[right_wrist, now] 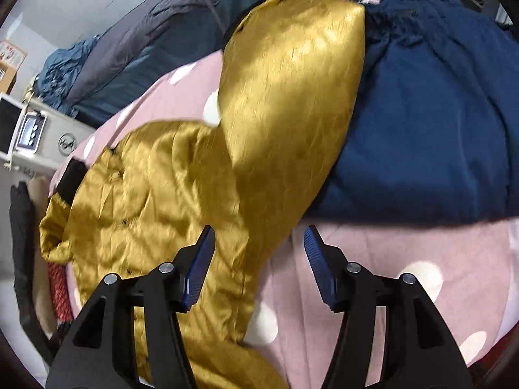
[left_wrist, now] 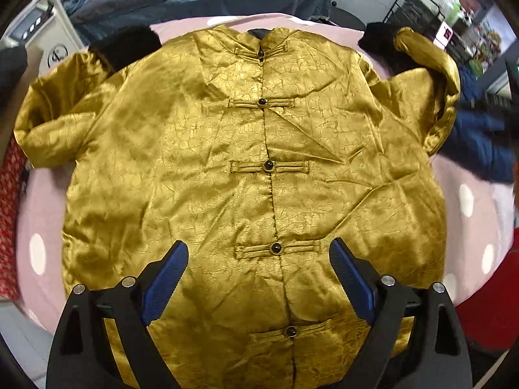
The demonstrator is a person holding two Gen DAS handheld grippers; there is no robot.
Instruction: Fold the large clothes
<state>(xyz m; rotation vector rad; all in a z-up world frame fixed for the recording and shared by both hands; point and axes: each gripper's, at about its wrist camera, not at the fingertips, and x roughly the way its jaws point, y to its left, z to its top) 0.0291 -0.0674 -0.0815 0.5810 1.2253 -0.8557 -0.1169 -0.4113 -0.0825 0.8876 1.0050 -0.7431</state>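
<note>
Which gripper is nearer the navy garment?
Right. The right gripper hovers open just below the navy garment; the left gripper hangs over the gold jacket's front, farther away.

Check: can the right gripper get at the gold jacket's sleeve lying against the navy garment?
Probably yes. The right gripper is open and empty above the gold jacket's side; the sleeve lies on top, uncovered, with the navy garment only beside it.

Each handheld black plastic gripper, left (left_wrist: 258,251) and right (right_wrist: 259,235), has angular triangular-cutout arms, round silver screw heads at the pivots, and ribbed blue rubber finger pads (left_wrist: 163,287).
</note>
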